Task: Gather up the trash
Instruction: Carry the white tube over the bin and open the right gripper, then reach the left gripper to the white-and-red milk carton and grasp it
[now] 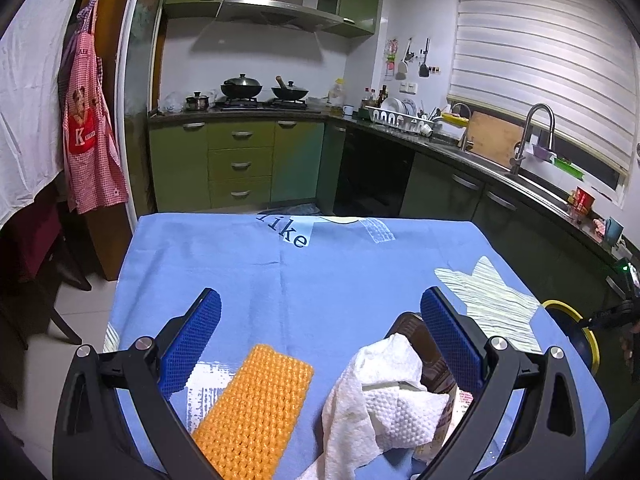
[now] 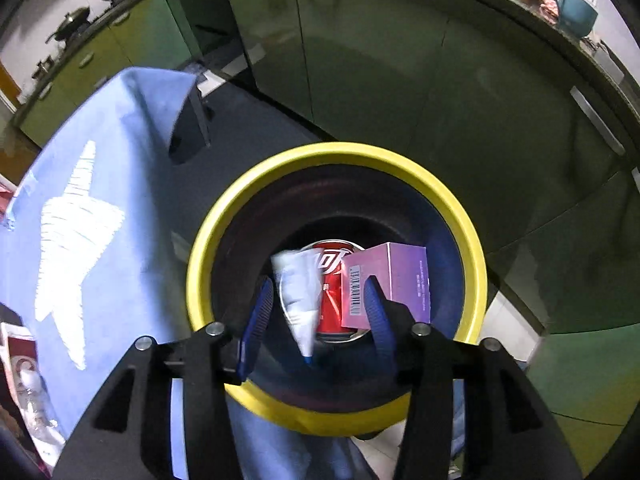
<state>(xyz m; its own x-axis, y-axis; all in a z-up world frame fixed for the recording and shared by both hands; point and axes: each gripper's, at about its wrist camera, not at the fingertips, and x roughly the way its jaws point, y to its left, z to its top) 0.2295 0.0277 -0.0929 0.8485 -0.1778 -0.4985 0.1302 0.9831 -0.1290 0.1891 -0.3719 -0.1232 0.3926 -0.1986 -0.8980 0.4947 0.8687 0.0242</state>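
Observation:
My left gripper [image 1: 320,312] is open and empty above the blue tablecloth [image 1: 320,272]. Between and below its fingers lie an orange textured sponge [image 1: 256,404] and a crumpled white paper towel [image 1: 384,396] draped over a brown bottle [image 1: 412,328]. My right gripper [image 2: 320,292] is open above the yellow-rimmed trash bin [image 2: 240,216]. A white squeezed tube [image 2: 300,288] is between its fingers, blurred, over the bin's inside. A red can [image 2: 334,292] and a pink-purple box [image 2: 392,280] lie in the bin. The bin's rim shows at the right of the left wrist view [image 1: 576,320].
Green kitchen cabinets [image 1: 240,164] stand behind the table, with a stove and woks [image 1: 264,90], a dish rack [image 1: 396,116] and a sink tap [image 1: 536,132]. A red apron [image 1: 90,128] hangs at left. A teal mug [image 2: 574,8] sits on the counter.

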